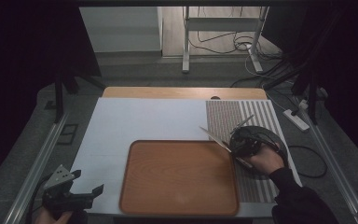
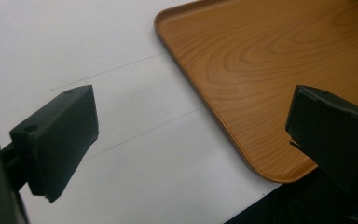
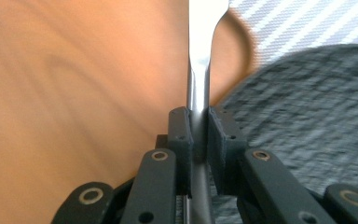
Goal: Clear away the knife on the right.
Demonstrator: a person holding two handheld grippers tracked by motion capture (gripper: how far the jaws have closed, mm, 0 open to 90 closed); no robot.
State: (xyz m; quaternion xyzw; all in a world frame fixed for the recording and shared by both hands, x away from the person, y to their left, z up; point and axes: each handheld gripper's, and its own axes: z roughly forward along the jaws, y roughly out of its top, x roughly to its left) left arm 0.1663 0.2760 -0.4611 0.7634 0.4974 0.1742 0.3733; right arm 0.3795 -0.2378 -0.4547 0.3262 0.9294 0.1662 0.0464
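Observation:
My right gripper (image 1: 231, 148) is shut on the handle of a silver piece of cutlery (image 1: 214, 137), held low over the right edge of the wooden tray (image 1: 182, 179), beside a dark round mat (image 1: 276, 139). In the right gripper view the pads clamp the metal handle (image 3: 199, 70) between them, right gripper (image 3: 199, 128), with the tray (image 3: 74, 93) to the left and the mat (image 3: 307, 107) to the right. The cutlery's far end runs out of that view, so I cannot tell which kind it is. My left gripper (image 1: 88, 181) rests at the table's near left corner, open and holding nothing.
A white sheet (image 1: 135, 121) covers the table's left and middle, and a striped placemat (image 1: 223, 116) lies under the mat at the right. The left gripper (image 2: 191, 130) looks over the white sheet (image 2: 74, 46) toward the tray's near corner (image 2: 261, 60). Metal rails run down both table sides.

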